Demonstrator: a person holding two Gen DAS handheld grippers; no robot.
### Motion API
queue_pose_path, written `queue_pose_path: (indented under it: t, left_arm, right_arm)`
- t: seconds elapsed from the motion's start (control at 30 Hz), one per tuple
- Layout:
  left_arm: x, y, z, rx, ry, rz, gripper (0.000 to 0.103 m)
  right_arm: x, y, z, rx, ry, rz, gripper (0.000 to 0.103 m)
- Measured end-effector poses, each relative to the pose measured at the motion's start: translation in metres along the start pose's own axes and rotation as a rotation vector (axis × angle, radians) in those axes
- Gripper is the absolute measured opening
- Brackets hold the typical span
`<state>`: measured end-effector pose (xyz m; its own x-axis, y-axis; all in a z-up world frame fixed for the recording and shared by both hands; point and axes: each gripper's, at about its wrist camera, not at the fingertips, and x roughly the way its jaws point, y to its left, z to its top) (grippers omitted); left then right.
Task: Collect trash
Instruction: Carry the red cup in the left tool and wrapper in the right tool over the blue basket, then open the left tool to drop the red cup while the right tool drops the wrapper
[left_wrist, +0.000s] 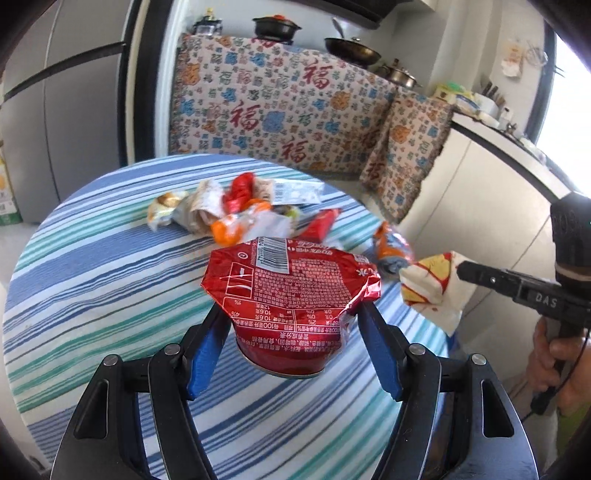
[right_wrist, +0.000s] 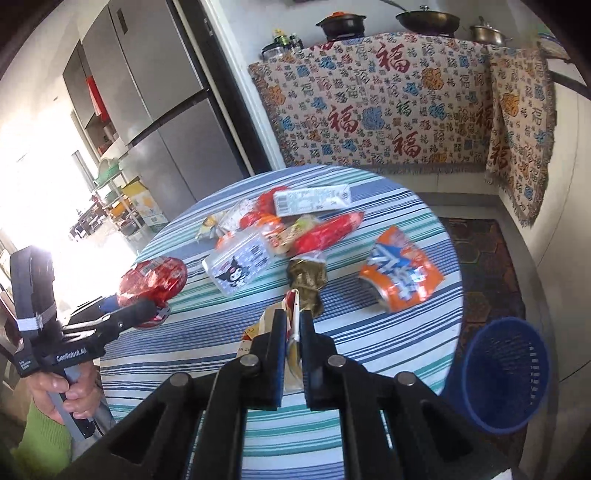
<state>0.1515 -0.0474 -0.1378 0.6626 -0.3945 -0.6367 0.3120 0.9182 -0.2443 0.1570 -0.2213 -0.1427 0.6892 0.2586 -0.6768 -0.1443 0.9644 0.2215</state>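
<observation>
We see a round table (right_wrist: 369, 354) draped in a cloth of blue, teal and white stripes, standing in a kitchen. In the right wrist view a tall grey fridge (right_wrist: 155, 110) rises at ten o'clock, a patterned blanket (right_wrist: 388, 110) with red characters hangs over the counter at one o'clock, and a black pot (right_wrist: 341, 24), a pan (right_wrist: 426, 18) and a steel pot (right_wrist: 487, 33) sit along its top. A blue basket (right_wrist: 506, 373) stands on the floor just beside the table edge at four o'clock, near a dark rug (right_wrist: 484, 266). Most of the rubbish lies at the middle of the table: a heap of wrappers (right_wrist: 295, 218), a small pouch with a cartoon face (right_wrist: 240, 266), a brown crumpled wrapper (right_wrist: 306, 280) and, at three o'clock of these, an orange crushed can (right_wrist: 400, 273). Our left gripper (left_wrist: 291, 321) holds a red crushed can (left_wrist: 291, 291) across its width, blue pads pressed on both sides, lifted clear of the cloth. Our right gripper (right_wrist: 293, 325) has its fingers drawn nearly together on a thin white and yellow wrapper (left_wrist: 432, 288), which hangs off the table edge in the left wrist view. A hand (right_wrist: 70, 391) in a green sleeve grips the left handle.
</observation>
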Motion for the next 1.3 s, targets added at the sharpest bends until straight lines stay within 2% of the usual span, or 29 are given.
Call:
queue_pose_path:
  t: [0.2, 0.33, 0.43, 0.6, 0.8, 0.93, 1.1, 1.3]
  left_arm:
    - [0.021, -0.100, 0.026, 0.083, 0.009, -0.187, 0.072]
    - [0.056, -0.176, 0.038, 0.147, 0.052, -0.259, 0.072]
    - [0.094, -0.228, 0.039, 0.177, 0.111, -0.292, 0.072]
    - [0.165, -0.291, 0.030, 0.220, 0.218, -0.293, 0.072]
    - [0.238, -0.316, 0.010, 0.227, 0.327, -0.265, 0.072]
    - [0.275, -0.323, 0.002, 0.244, 0.374, -0.249, 0.072]
    - [0.307, -0.334, -0.012, 0.288, 0.410, -0.221, 0.072]
    - [0.321, -0.345, -0.028, 0.344, 0.430, -0.213, 0.072]
  right_arm:
    - [-0.049, -0.091, 0.017, 0.060, -0.050, -0.185, 0.007]
    - [-0.056, -0.155, 0.019, 0.107, -0.032, -0.305, 0.007]
    - [-0.053, -0.204, 0.020, 0.151, -0.012, -0.369, 0.007]
    - [-0.038, -0.274, 0.016, 0.245, 0.017, -0.407, 0.007]
    - [-0.011, -0.337, -0.002, 0.342, 0.034, -0.435, 0.007]
    - [0.000, -0.355, -0.009, 0.369, 0.065, -0.438, 0.007]
    - [0.012, -0.375, -0.011, 0.401, 0.082, -0.428, 0.007]
    - [0.023, -0.385, -0.017, 0.406, 0.110, -0.433, 0.007]
